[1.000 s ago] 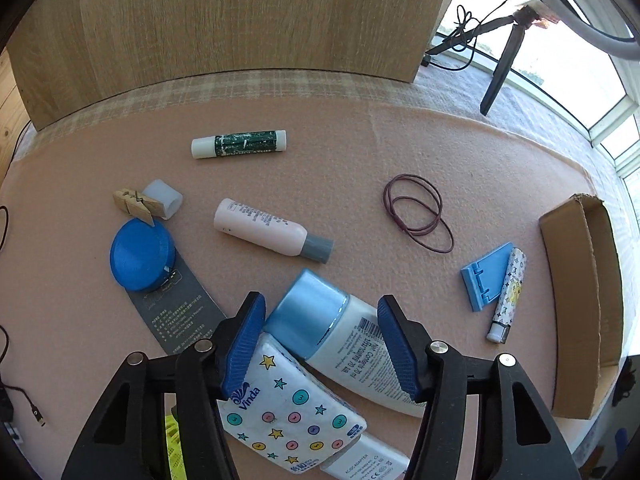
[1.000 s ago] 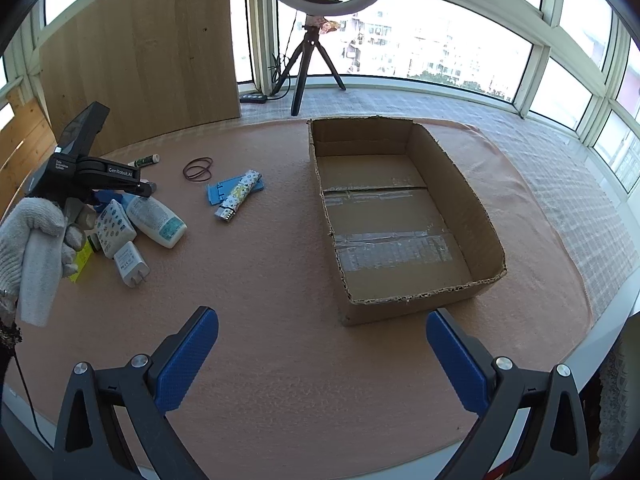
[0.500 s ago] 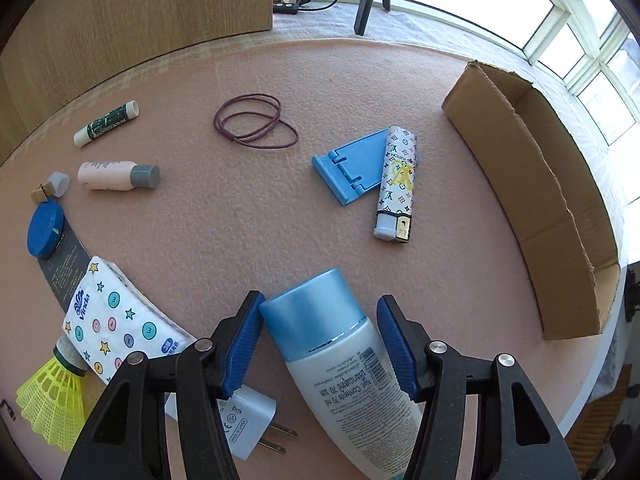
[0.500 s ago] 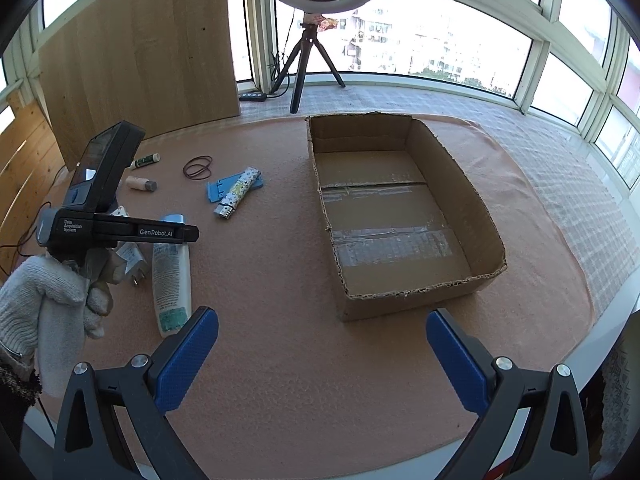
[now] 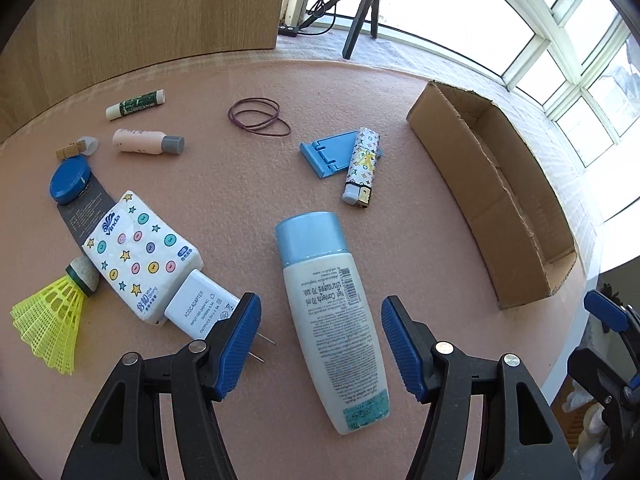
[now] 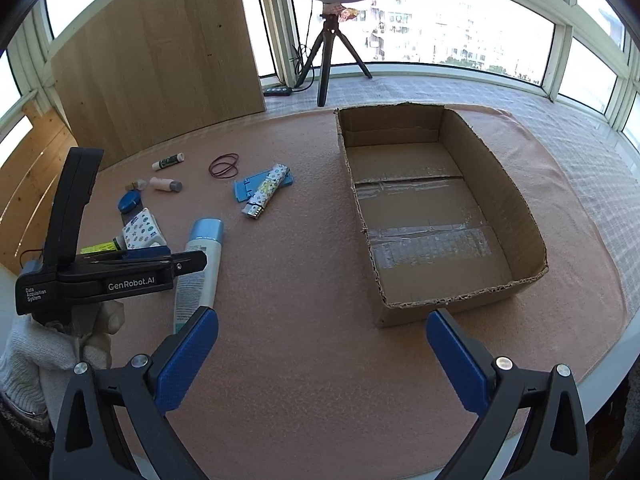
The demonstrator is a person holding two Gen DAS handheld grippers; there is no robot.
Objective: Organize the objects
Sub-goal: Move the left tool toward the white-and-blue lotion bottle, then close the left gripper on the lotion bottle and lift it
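Left wrist view: left gripper [image 5: 320,340] jaws, just opening, straddle the lotion bottle [image 5: 328,316] lying on the counter [image 5: 240,184] without gripping; closing off-centre could roll it aside. Right gripper [image 6: 320,356] gapes empty before the cardboard box [image 6: 520,208].

Matt felt, raw cardboard, smooth plastics

The table [image 5: 224,200] wears a fuzzy, matt pink cloth. The box [image 6: 516,208] is rough brown cardboard with glossy tape strips inside. The lotion bottle [image 5: 328,304] is smooth plastic under a satin blue cap, the tissue pack [image 5: 136,256] is probably glossy film, and the backboard [image 6: 160,60] shows pale wood grain.
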